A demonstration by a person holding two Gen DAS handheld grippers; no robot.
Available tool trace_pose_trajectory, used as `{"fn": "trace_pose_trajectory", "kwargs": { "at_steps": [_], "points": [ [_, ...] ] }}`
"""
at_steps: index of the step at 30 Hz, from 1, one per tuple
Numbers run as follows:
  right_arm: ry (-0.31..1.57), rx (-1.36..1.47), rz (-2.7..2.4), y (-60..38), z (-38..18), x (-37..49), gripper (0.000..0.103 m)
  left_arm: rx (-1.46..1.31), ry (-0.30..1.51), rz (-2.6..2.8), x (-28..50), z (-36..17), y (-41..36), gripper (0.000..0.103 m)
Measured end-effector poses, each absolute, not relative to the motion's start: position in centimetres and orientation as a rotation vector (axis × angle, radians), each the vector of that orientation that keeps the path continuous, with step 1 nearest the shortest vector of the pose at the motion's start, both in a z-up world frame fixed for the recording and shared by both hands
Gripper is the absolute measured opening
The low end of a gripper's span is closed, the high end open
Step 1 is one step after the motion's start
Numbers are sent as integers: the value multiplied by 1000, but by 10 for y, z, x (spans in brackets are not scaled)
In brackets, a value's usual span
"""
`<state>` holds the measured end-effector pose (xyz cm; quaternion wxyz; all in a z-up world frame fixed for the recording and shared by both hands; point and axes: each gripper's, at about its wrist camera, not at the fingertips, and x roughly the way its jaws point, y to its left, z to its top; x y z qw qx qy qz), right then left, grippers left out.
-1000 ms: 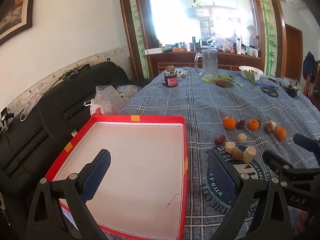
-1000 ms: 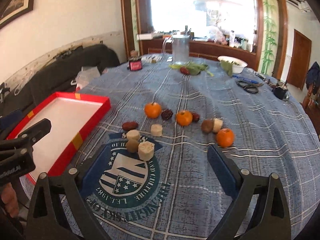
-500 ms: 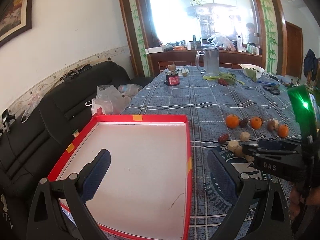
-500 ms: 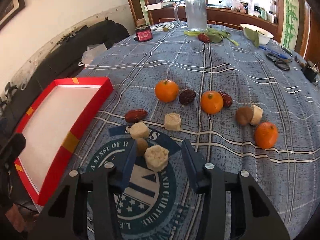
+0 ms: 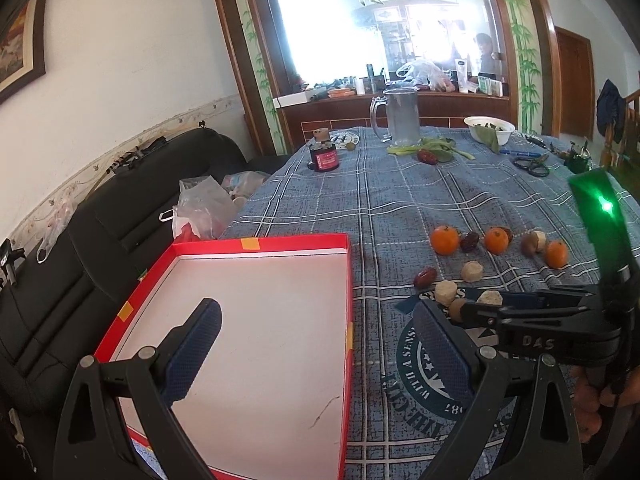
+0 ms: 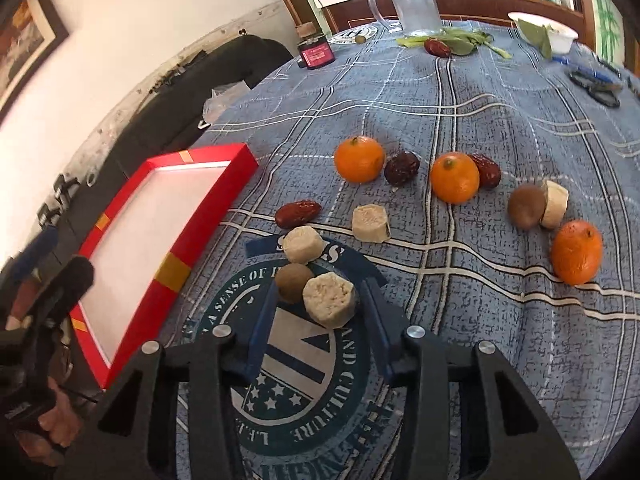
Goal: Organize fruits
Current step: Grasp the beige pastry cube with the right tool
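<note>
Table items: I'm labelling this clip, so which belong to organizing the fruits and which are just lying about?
Job: oranges, red dates, kiwis, pale cut pieces, red tray, right tongs.

Lying about: glass pitcher, white bowl, scissors, small jar, plastic bag.

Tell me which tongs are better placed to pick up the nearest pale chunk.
The right tongs: they already straddle the pale chunk, open. The left tongs hang open over the red tray, away from the fruit.
</note>
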<state>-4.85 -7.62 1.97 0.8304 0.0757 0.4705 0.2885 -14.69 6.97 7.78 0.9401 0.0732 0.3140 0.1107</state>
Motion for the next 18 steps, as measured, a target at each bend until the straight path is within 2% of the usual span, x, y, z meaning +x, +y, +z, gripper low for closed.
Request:
{"fn": "trace_pose_trajectory", "kwargs": {
  "at_steps": [7,8,9,12,18],
  "points": [
    [992,193,594,-82,21,-46,46,162,672,209,-142,68,66,97],
    [989,183,590,-81,20,-46,44,163,675,209,-142,67,66,97],
    [984,154,571,-79,20,-48,37,163,676,209,-142,67,65,97],
    [994,156,579,-80,18,-47,30,161,684,205,-140,65,66,97],
    [995,154,586,-80,17,-45,28,178,697,188,-138,60,61,97]
  ]
}}
